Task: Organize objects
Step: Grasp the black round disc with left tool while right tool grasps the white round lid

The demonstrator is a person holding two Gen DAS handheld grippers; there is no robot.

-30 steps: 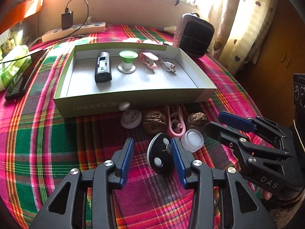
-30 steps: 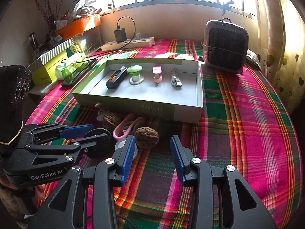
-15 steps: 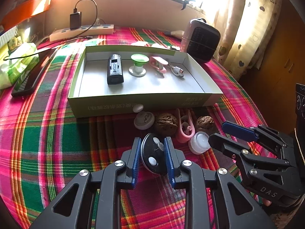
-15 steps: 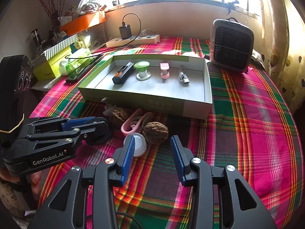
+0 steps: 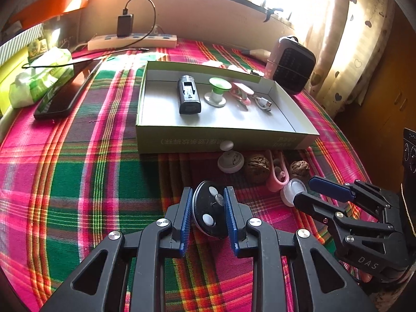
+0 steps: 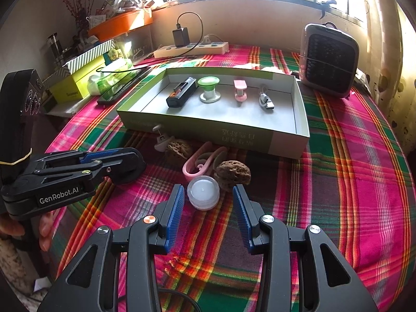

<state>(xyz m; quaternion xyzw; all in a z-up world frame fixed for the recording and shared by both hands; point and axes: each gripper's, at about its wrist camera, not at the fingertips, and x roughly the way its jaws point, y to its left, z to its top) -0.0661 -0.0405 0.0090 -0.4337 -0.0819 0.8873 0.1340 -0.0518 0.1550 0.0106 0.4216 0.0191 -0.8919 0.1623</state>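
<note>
My left gripper point(image 5: 208, 209) is shut on a black round disc point(image 5: 210, 214) with white pads, held just above the plaid cloth. It also shows in the right wrist view point(image 6: 124, 161). My right gripper point(image 6: 208, 204) is open, its fingers either side of a small white round cap point(image 6: 203, 192) on the cloth. A green-sided box point(image 5: 226, 140) behind holds a black battery pack point(image 5: 188, 95), a green-topped spool point(image 5: 218, 91), a pink clip point(image 5: 241, 92) and a USB cable point(image 5: 262, 101).
In front of the box lie a white hook point(image 5: 230, 160), two walnuts point(image 5: 257, 166) point(image 6: 232, 174) and a pink plastic clip point(image 6: 200, 163). A small heater point(image 6: 329, 59) stands back right. A phone point(image 5: 62, 91), tissue pack point(image 5: 39, 78) and power strip point(image 5: 132, 41) lie at the left and back.
My left gripper closed on the black disc and lifted it back from the pile. My right gripper moved forward so that the white cap sits between its open fingers.
</note>
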